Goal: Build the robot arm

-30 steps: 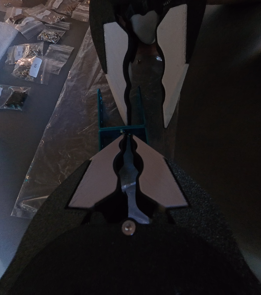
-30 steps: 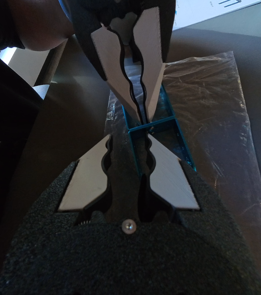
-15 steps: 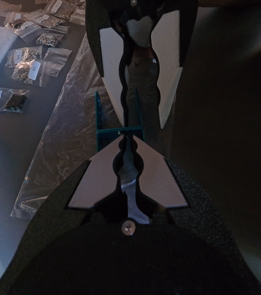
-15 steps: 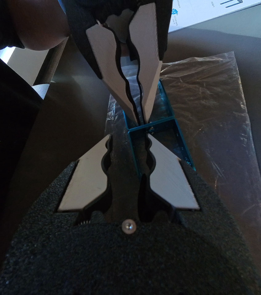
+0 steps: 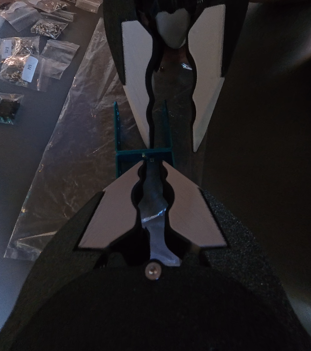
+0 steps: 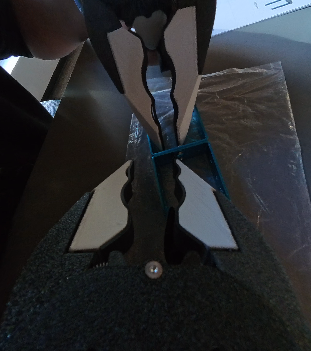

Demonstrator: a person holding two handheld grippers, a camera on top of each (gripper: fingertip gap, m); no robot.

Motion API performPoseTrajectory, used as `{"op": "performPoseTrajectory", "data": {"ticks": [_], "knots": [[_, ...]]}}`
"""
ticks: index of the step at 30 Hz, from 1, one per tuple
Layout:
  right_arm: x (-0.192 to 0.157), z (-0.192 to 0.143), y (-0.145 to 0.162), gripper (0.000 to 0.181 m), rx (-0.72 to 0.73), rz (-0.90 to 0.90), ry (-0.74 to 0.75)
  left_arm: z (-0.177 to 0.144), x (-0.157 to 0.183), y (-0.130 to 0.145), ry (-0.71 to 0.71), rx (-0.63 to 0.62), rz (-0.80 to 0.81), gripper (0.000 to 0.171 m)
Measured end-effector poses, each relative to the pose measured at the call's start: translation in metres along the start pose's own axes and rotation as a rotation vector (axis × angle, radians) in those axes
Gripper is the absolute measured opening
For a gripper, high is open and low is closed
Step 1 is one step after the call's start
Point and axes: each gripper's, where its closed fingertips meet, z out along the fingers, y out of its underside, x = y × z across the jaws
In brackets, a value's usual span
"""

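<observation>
I have the two grippers nose to nose over a blue-green metal frame (image 5: 143, 152) that lies on a clear plastic bag (image 5: 71, 171) on the dark table (image 5: 8, 152).

My left hand-held gripper (image 5: 153, 161) is open only a crack. Its tips sit right at the frame's cross wall, and I can see nothing held between them. A small pale fastener (image 5: 151, 160) shows on that wall just at the tips, but I cannot tell whether they touch it.

My right hand-held gripper (image 6: 153, 161) is spread wide and straddles one long side wall of the frame. One finger is inside the near bay and the other is outside it, over the bag. The wall runs up the gap between them and neither finger presses on it, so this gripper holds nothing.

In the right wrist view the left gripper comes down steeply from the far side and hides the far bay of the frame, with a person's arm (image 6: 52, 32) behind it at far left. A white printed sheet (image 6: 265, 17) lies at far right, beyond the bag.

In the left wrist view small clear zip bags of metal bits (image 5: 17, 68) lie at far left on the table. One with dark parts (image 5: 2, 108) lies nearer. All are well apart from the frame.
</observation>
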Motion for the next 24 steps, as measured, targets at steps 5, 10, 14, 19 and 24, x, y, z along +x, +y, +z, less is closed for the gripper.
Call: {"op": "performPoseTrajectory", "data": {"ticks": [5,10,14,19,24], "knots": [[0.0,0.0,0.0,0.04,0.001,0.001,-0.004,0.003,-0.001,0.0,-0.002,-0.014,0.002,0.01],[0.001,0.0,0.0,0.037,0.001,0.002,-0.002,0.003,0.0,-0.001,-0.003,-0.007,-0.012,0.01],[0.0,0.001,-0.001,0.039,0.001,-0.005,0.0,0.001,0.001,-0.001,0.003,0.002,-0.024,0.01],[-0.001,0.002,-0.001,0.039,-0.002,-0.006,0.0,-0.006,-0.003,-0.004,-0.002,0.031,-0.055,0.021],[0.0,0.002,-0.001,0.039,-0.004,-0.006,-0.001,-0.03,-0.003,-0.011,0.024,0.125,-0.108,0.035]]}}
